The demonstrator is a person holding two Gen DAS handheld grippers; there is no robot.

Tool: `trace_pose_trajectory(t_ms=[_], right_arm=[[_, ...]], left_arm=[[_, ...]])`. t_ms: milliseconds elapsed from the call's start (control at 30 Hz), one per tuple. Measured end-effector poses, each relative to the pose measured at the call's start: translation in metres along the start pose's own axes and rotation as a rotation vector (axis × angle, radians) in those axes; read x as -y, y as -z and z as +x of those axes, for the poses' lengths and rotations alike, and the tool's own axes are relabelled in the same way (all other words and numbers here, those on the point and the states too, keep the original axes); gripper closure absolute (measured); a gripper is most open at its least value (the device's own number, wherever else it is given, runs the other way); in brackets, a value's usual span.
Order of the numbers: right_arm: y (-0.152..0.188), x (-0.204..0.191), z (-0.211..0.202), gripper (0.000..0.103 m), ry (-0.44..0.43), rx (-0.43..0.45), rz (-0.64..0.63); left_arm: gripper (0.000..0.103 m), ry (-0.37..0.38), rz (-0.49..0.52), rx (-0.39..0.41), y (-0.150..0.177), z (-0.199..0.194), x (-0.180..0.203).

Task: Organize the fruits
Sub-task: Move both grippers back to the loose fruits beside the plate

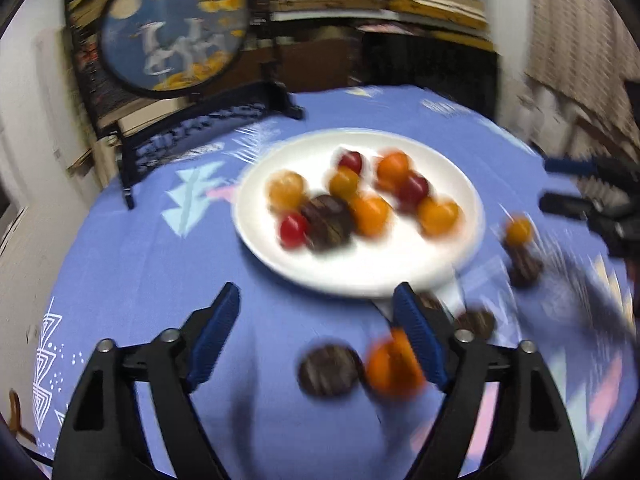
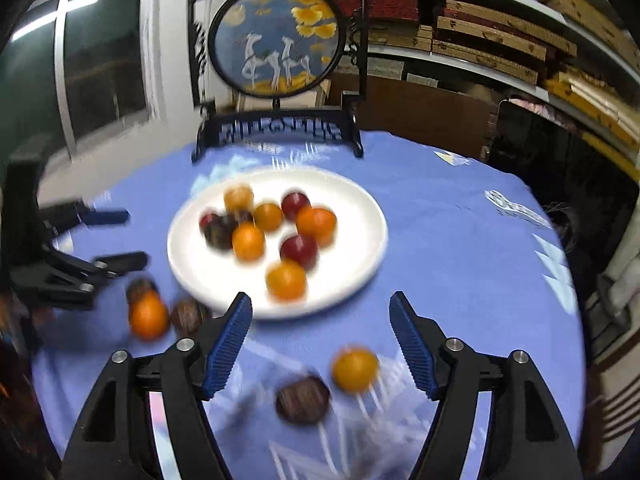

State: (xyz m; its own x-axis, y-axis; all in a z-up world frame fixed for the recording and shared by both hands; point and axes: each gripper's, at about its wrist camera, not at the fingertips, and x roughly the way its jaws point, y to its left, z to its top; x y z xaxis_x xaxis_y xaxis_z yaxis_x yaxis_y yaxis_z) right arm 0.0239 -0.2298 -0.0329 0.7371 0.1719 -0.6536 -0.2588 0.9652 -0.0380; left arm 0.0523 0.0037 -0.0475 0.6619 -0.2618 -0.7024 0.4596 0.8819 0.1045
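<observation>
A white plate (image 1: 400, 272) (image 2: 360, 276) on the blue tablecloth holds several orange, red and dark brown fruits. My left gripper (image 1: 318, 302) is open and empty above the cloth, near a loose dark fruit (image 1: 330, 370) and an orange fruit (image 1: 394, 368) by its right finger. My right gripper (image 2: 320, 308) is open and empty, with an orange fruit (image 2: 355, 369) and a dark fruit (image 2: 303, 399) loose between its fingers. The right gripper shows at the far right of the left wrist view (image 1: 576, 184). The left gripper shows at the left of the right wrist view (image 2: 116, 236). Both views are blurred.
A round framed deer picture on a black stand (image 2: 276, 40) (image 1: 172, 28) stands at the table's back edge. Loose fruits lie left of the plate in the right wrist view (image 2: 148, 316) (image 2: 190, 316). Shelves of boxes (image 2: 500, 32) stand behind.
</observation>
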Motion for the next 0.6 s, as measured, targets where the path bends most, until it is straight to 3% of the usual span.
trace_pose_trajectory(t_ms=[133, 267, 467, 600], right_arm=[[0.032, 0.008, -0.01, 0.027, 0.034, -0.052, 0.007], [0.051, 0.013, -0.009, 0.027, 0.027, -0.089, 0.048], [0.063, 0.011, -0.002, 0.027, 0.009, -0.12, 0.063], [0.064, 0.013, 0.007, 0.027, -0.007, -0.135, 0.083]], left_arm=[[0.02, 0.033, 0.119, -0.021, 0.024, -0.003, 0.029], [0.02, 0.039, 0.153, -0.068, 0.033, 0.01, 0.044], [0.036, 0.064, 0.161, -0.096, 0.033, 0.02, 0.045], [0.036, 0.054, 0.199, -0.096, 0.034, 0.021, 0.051]])
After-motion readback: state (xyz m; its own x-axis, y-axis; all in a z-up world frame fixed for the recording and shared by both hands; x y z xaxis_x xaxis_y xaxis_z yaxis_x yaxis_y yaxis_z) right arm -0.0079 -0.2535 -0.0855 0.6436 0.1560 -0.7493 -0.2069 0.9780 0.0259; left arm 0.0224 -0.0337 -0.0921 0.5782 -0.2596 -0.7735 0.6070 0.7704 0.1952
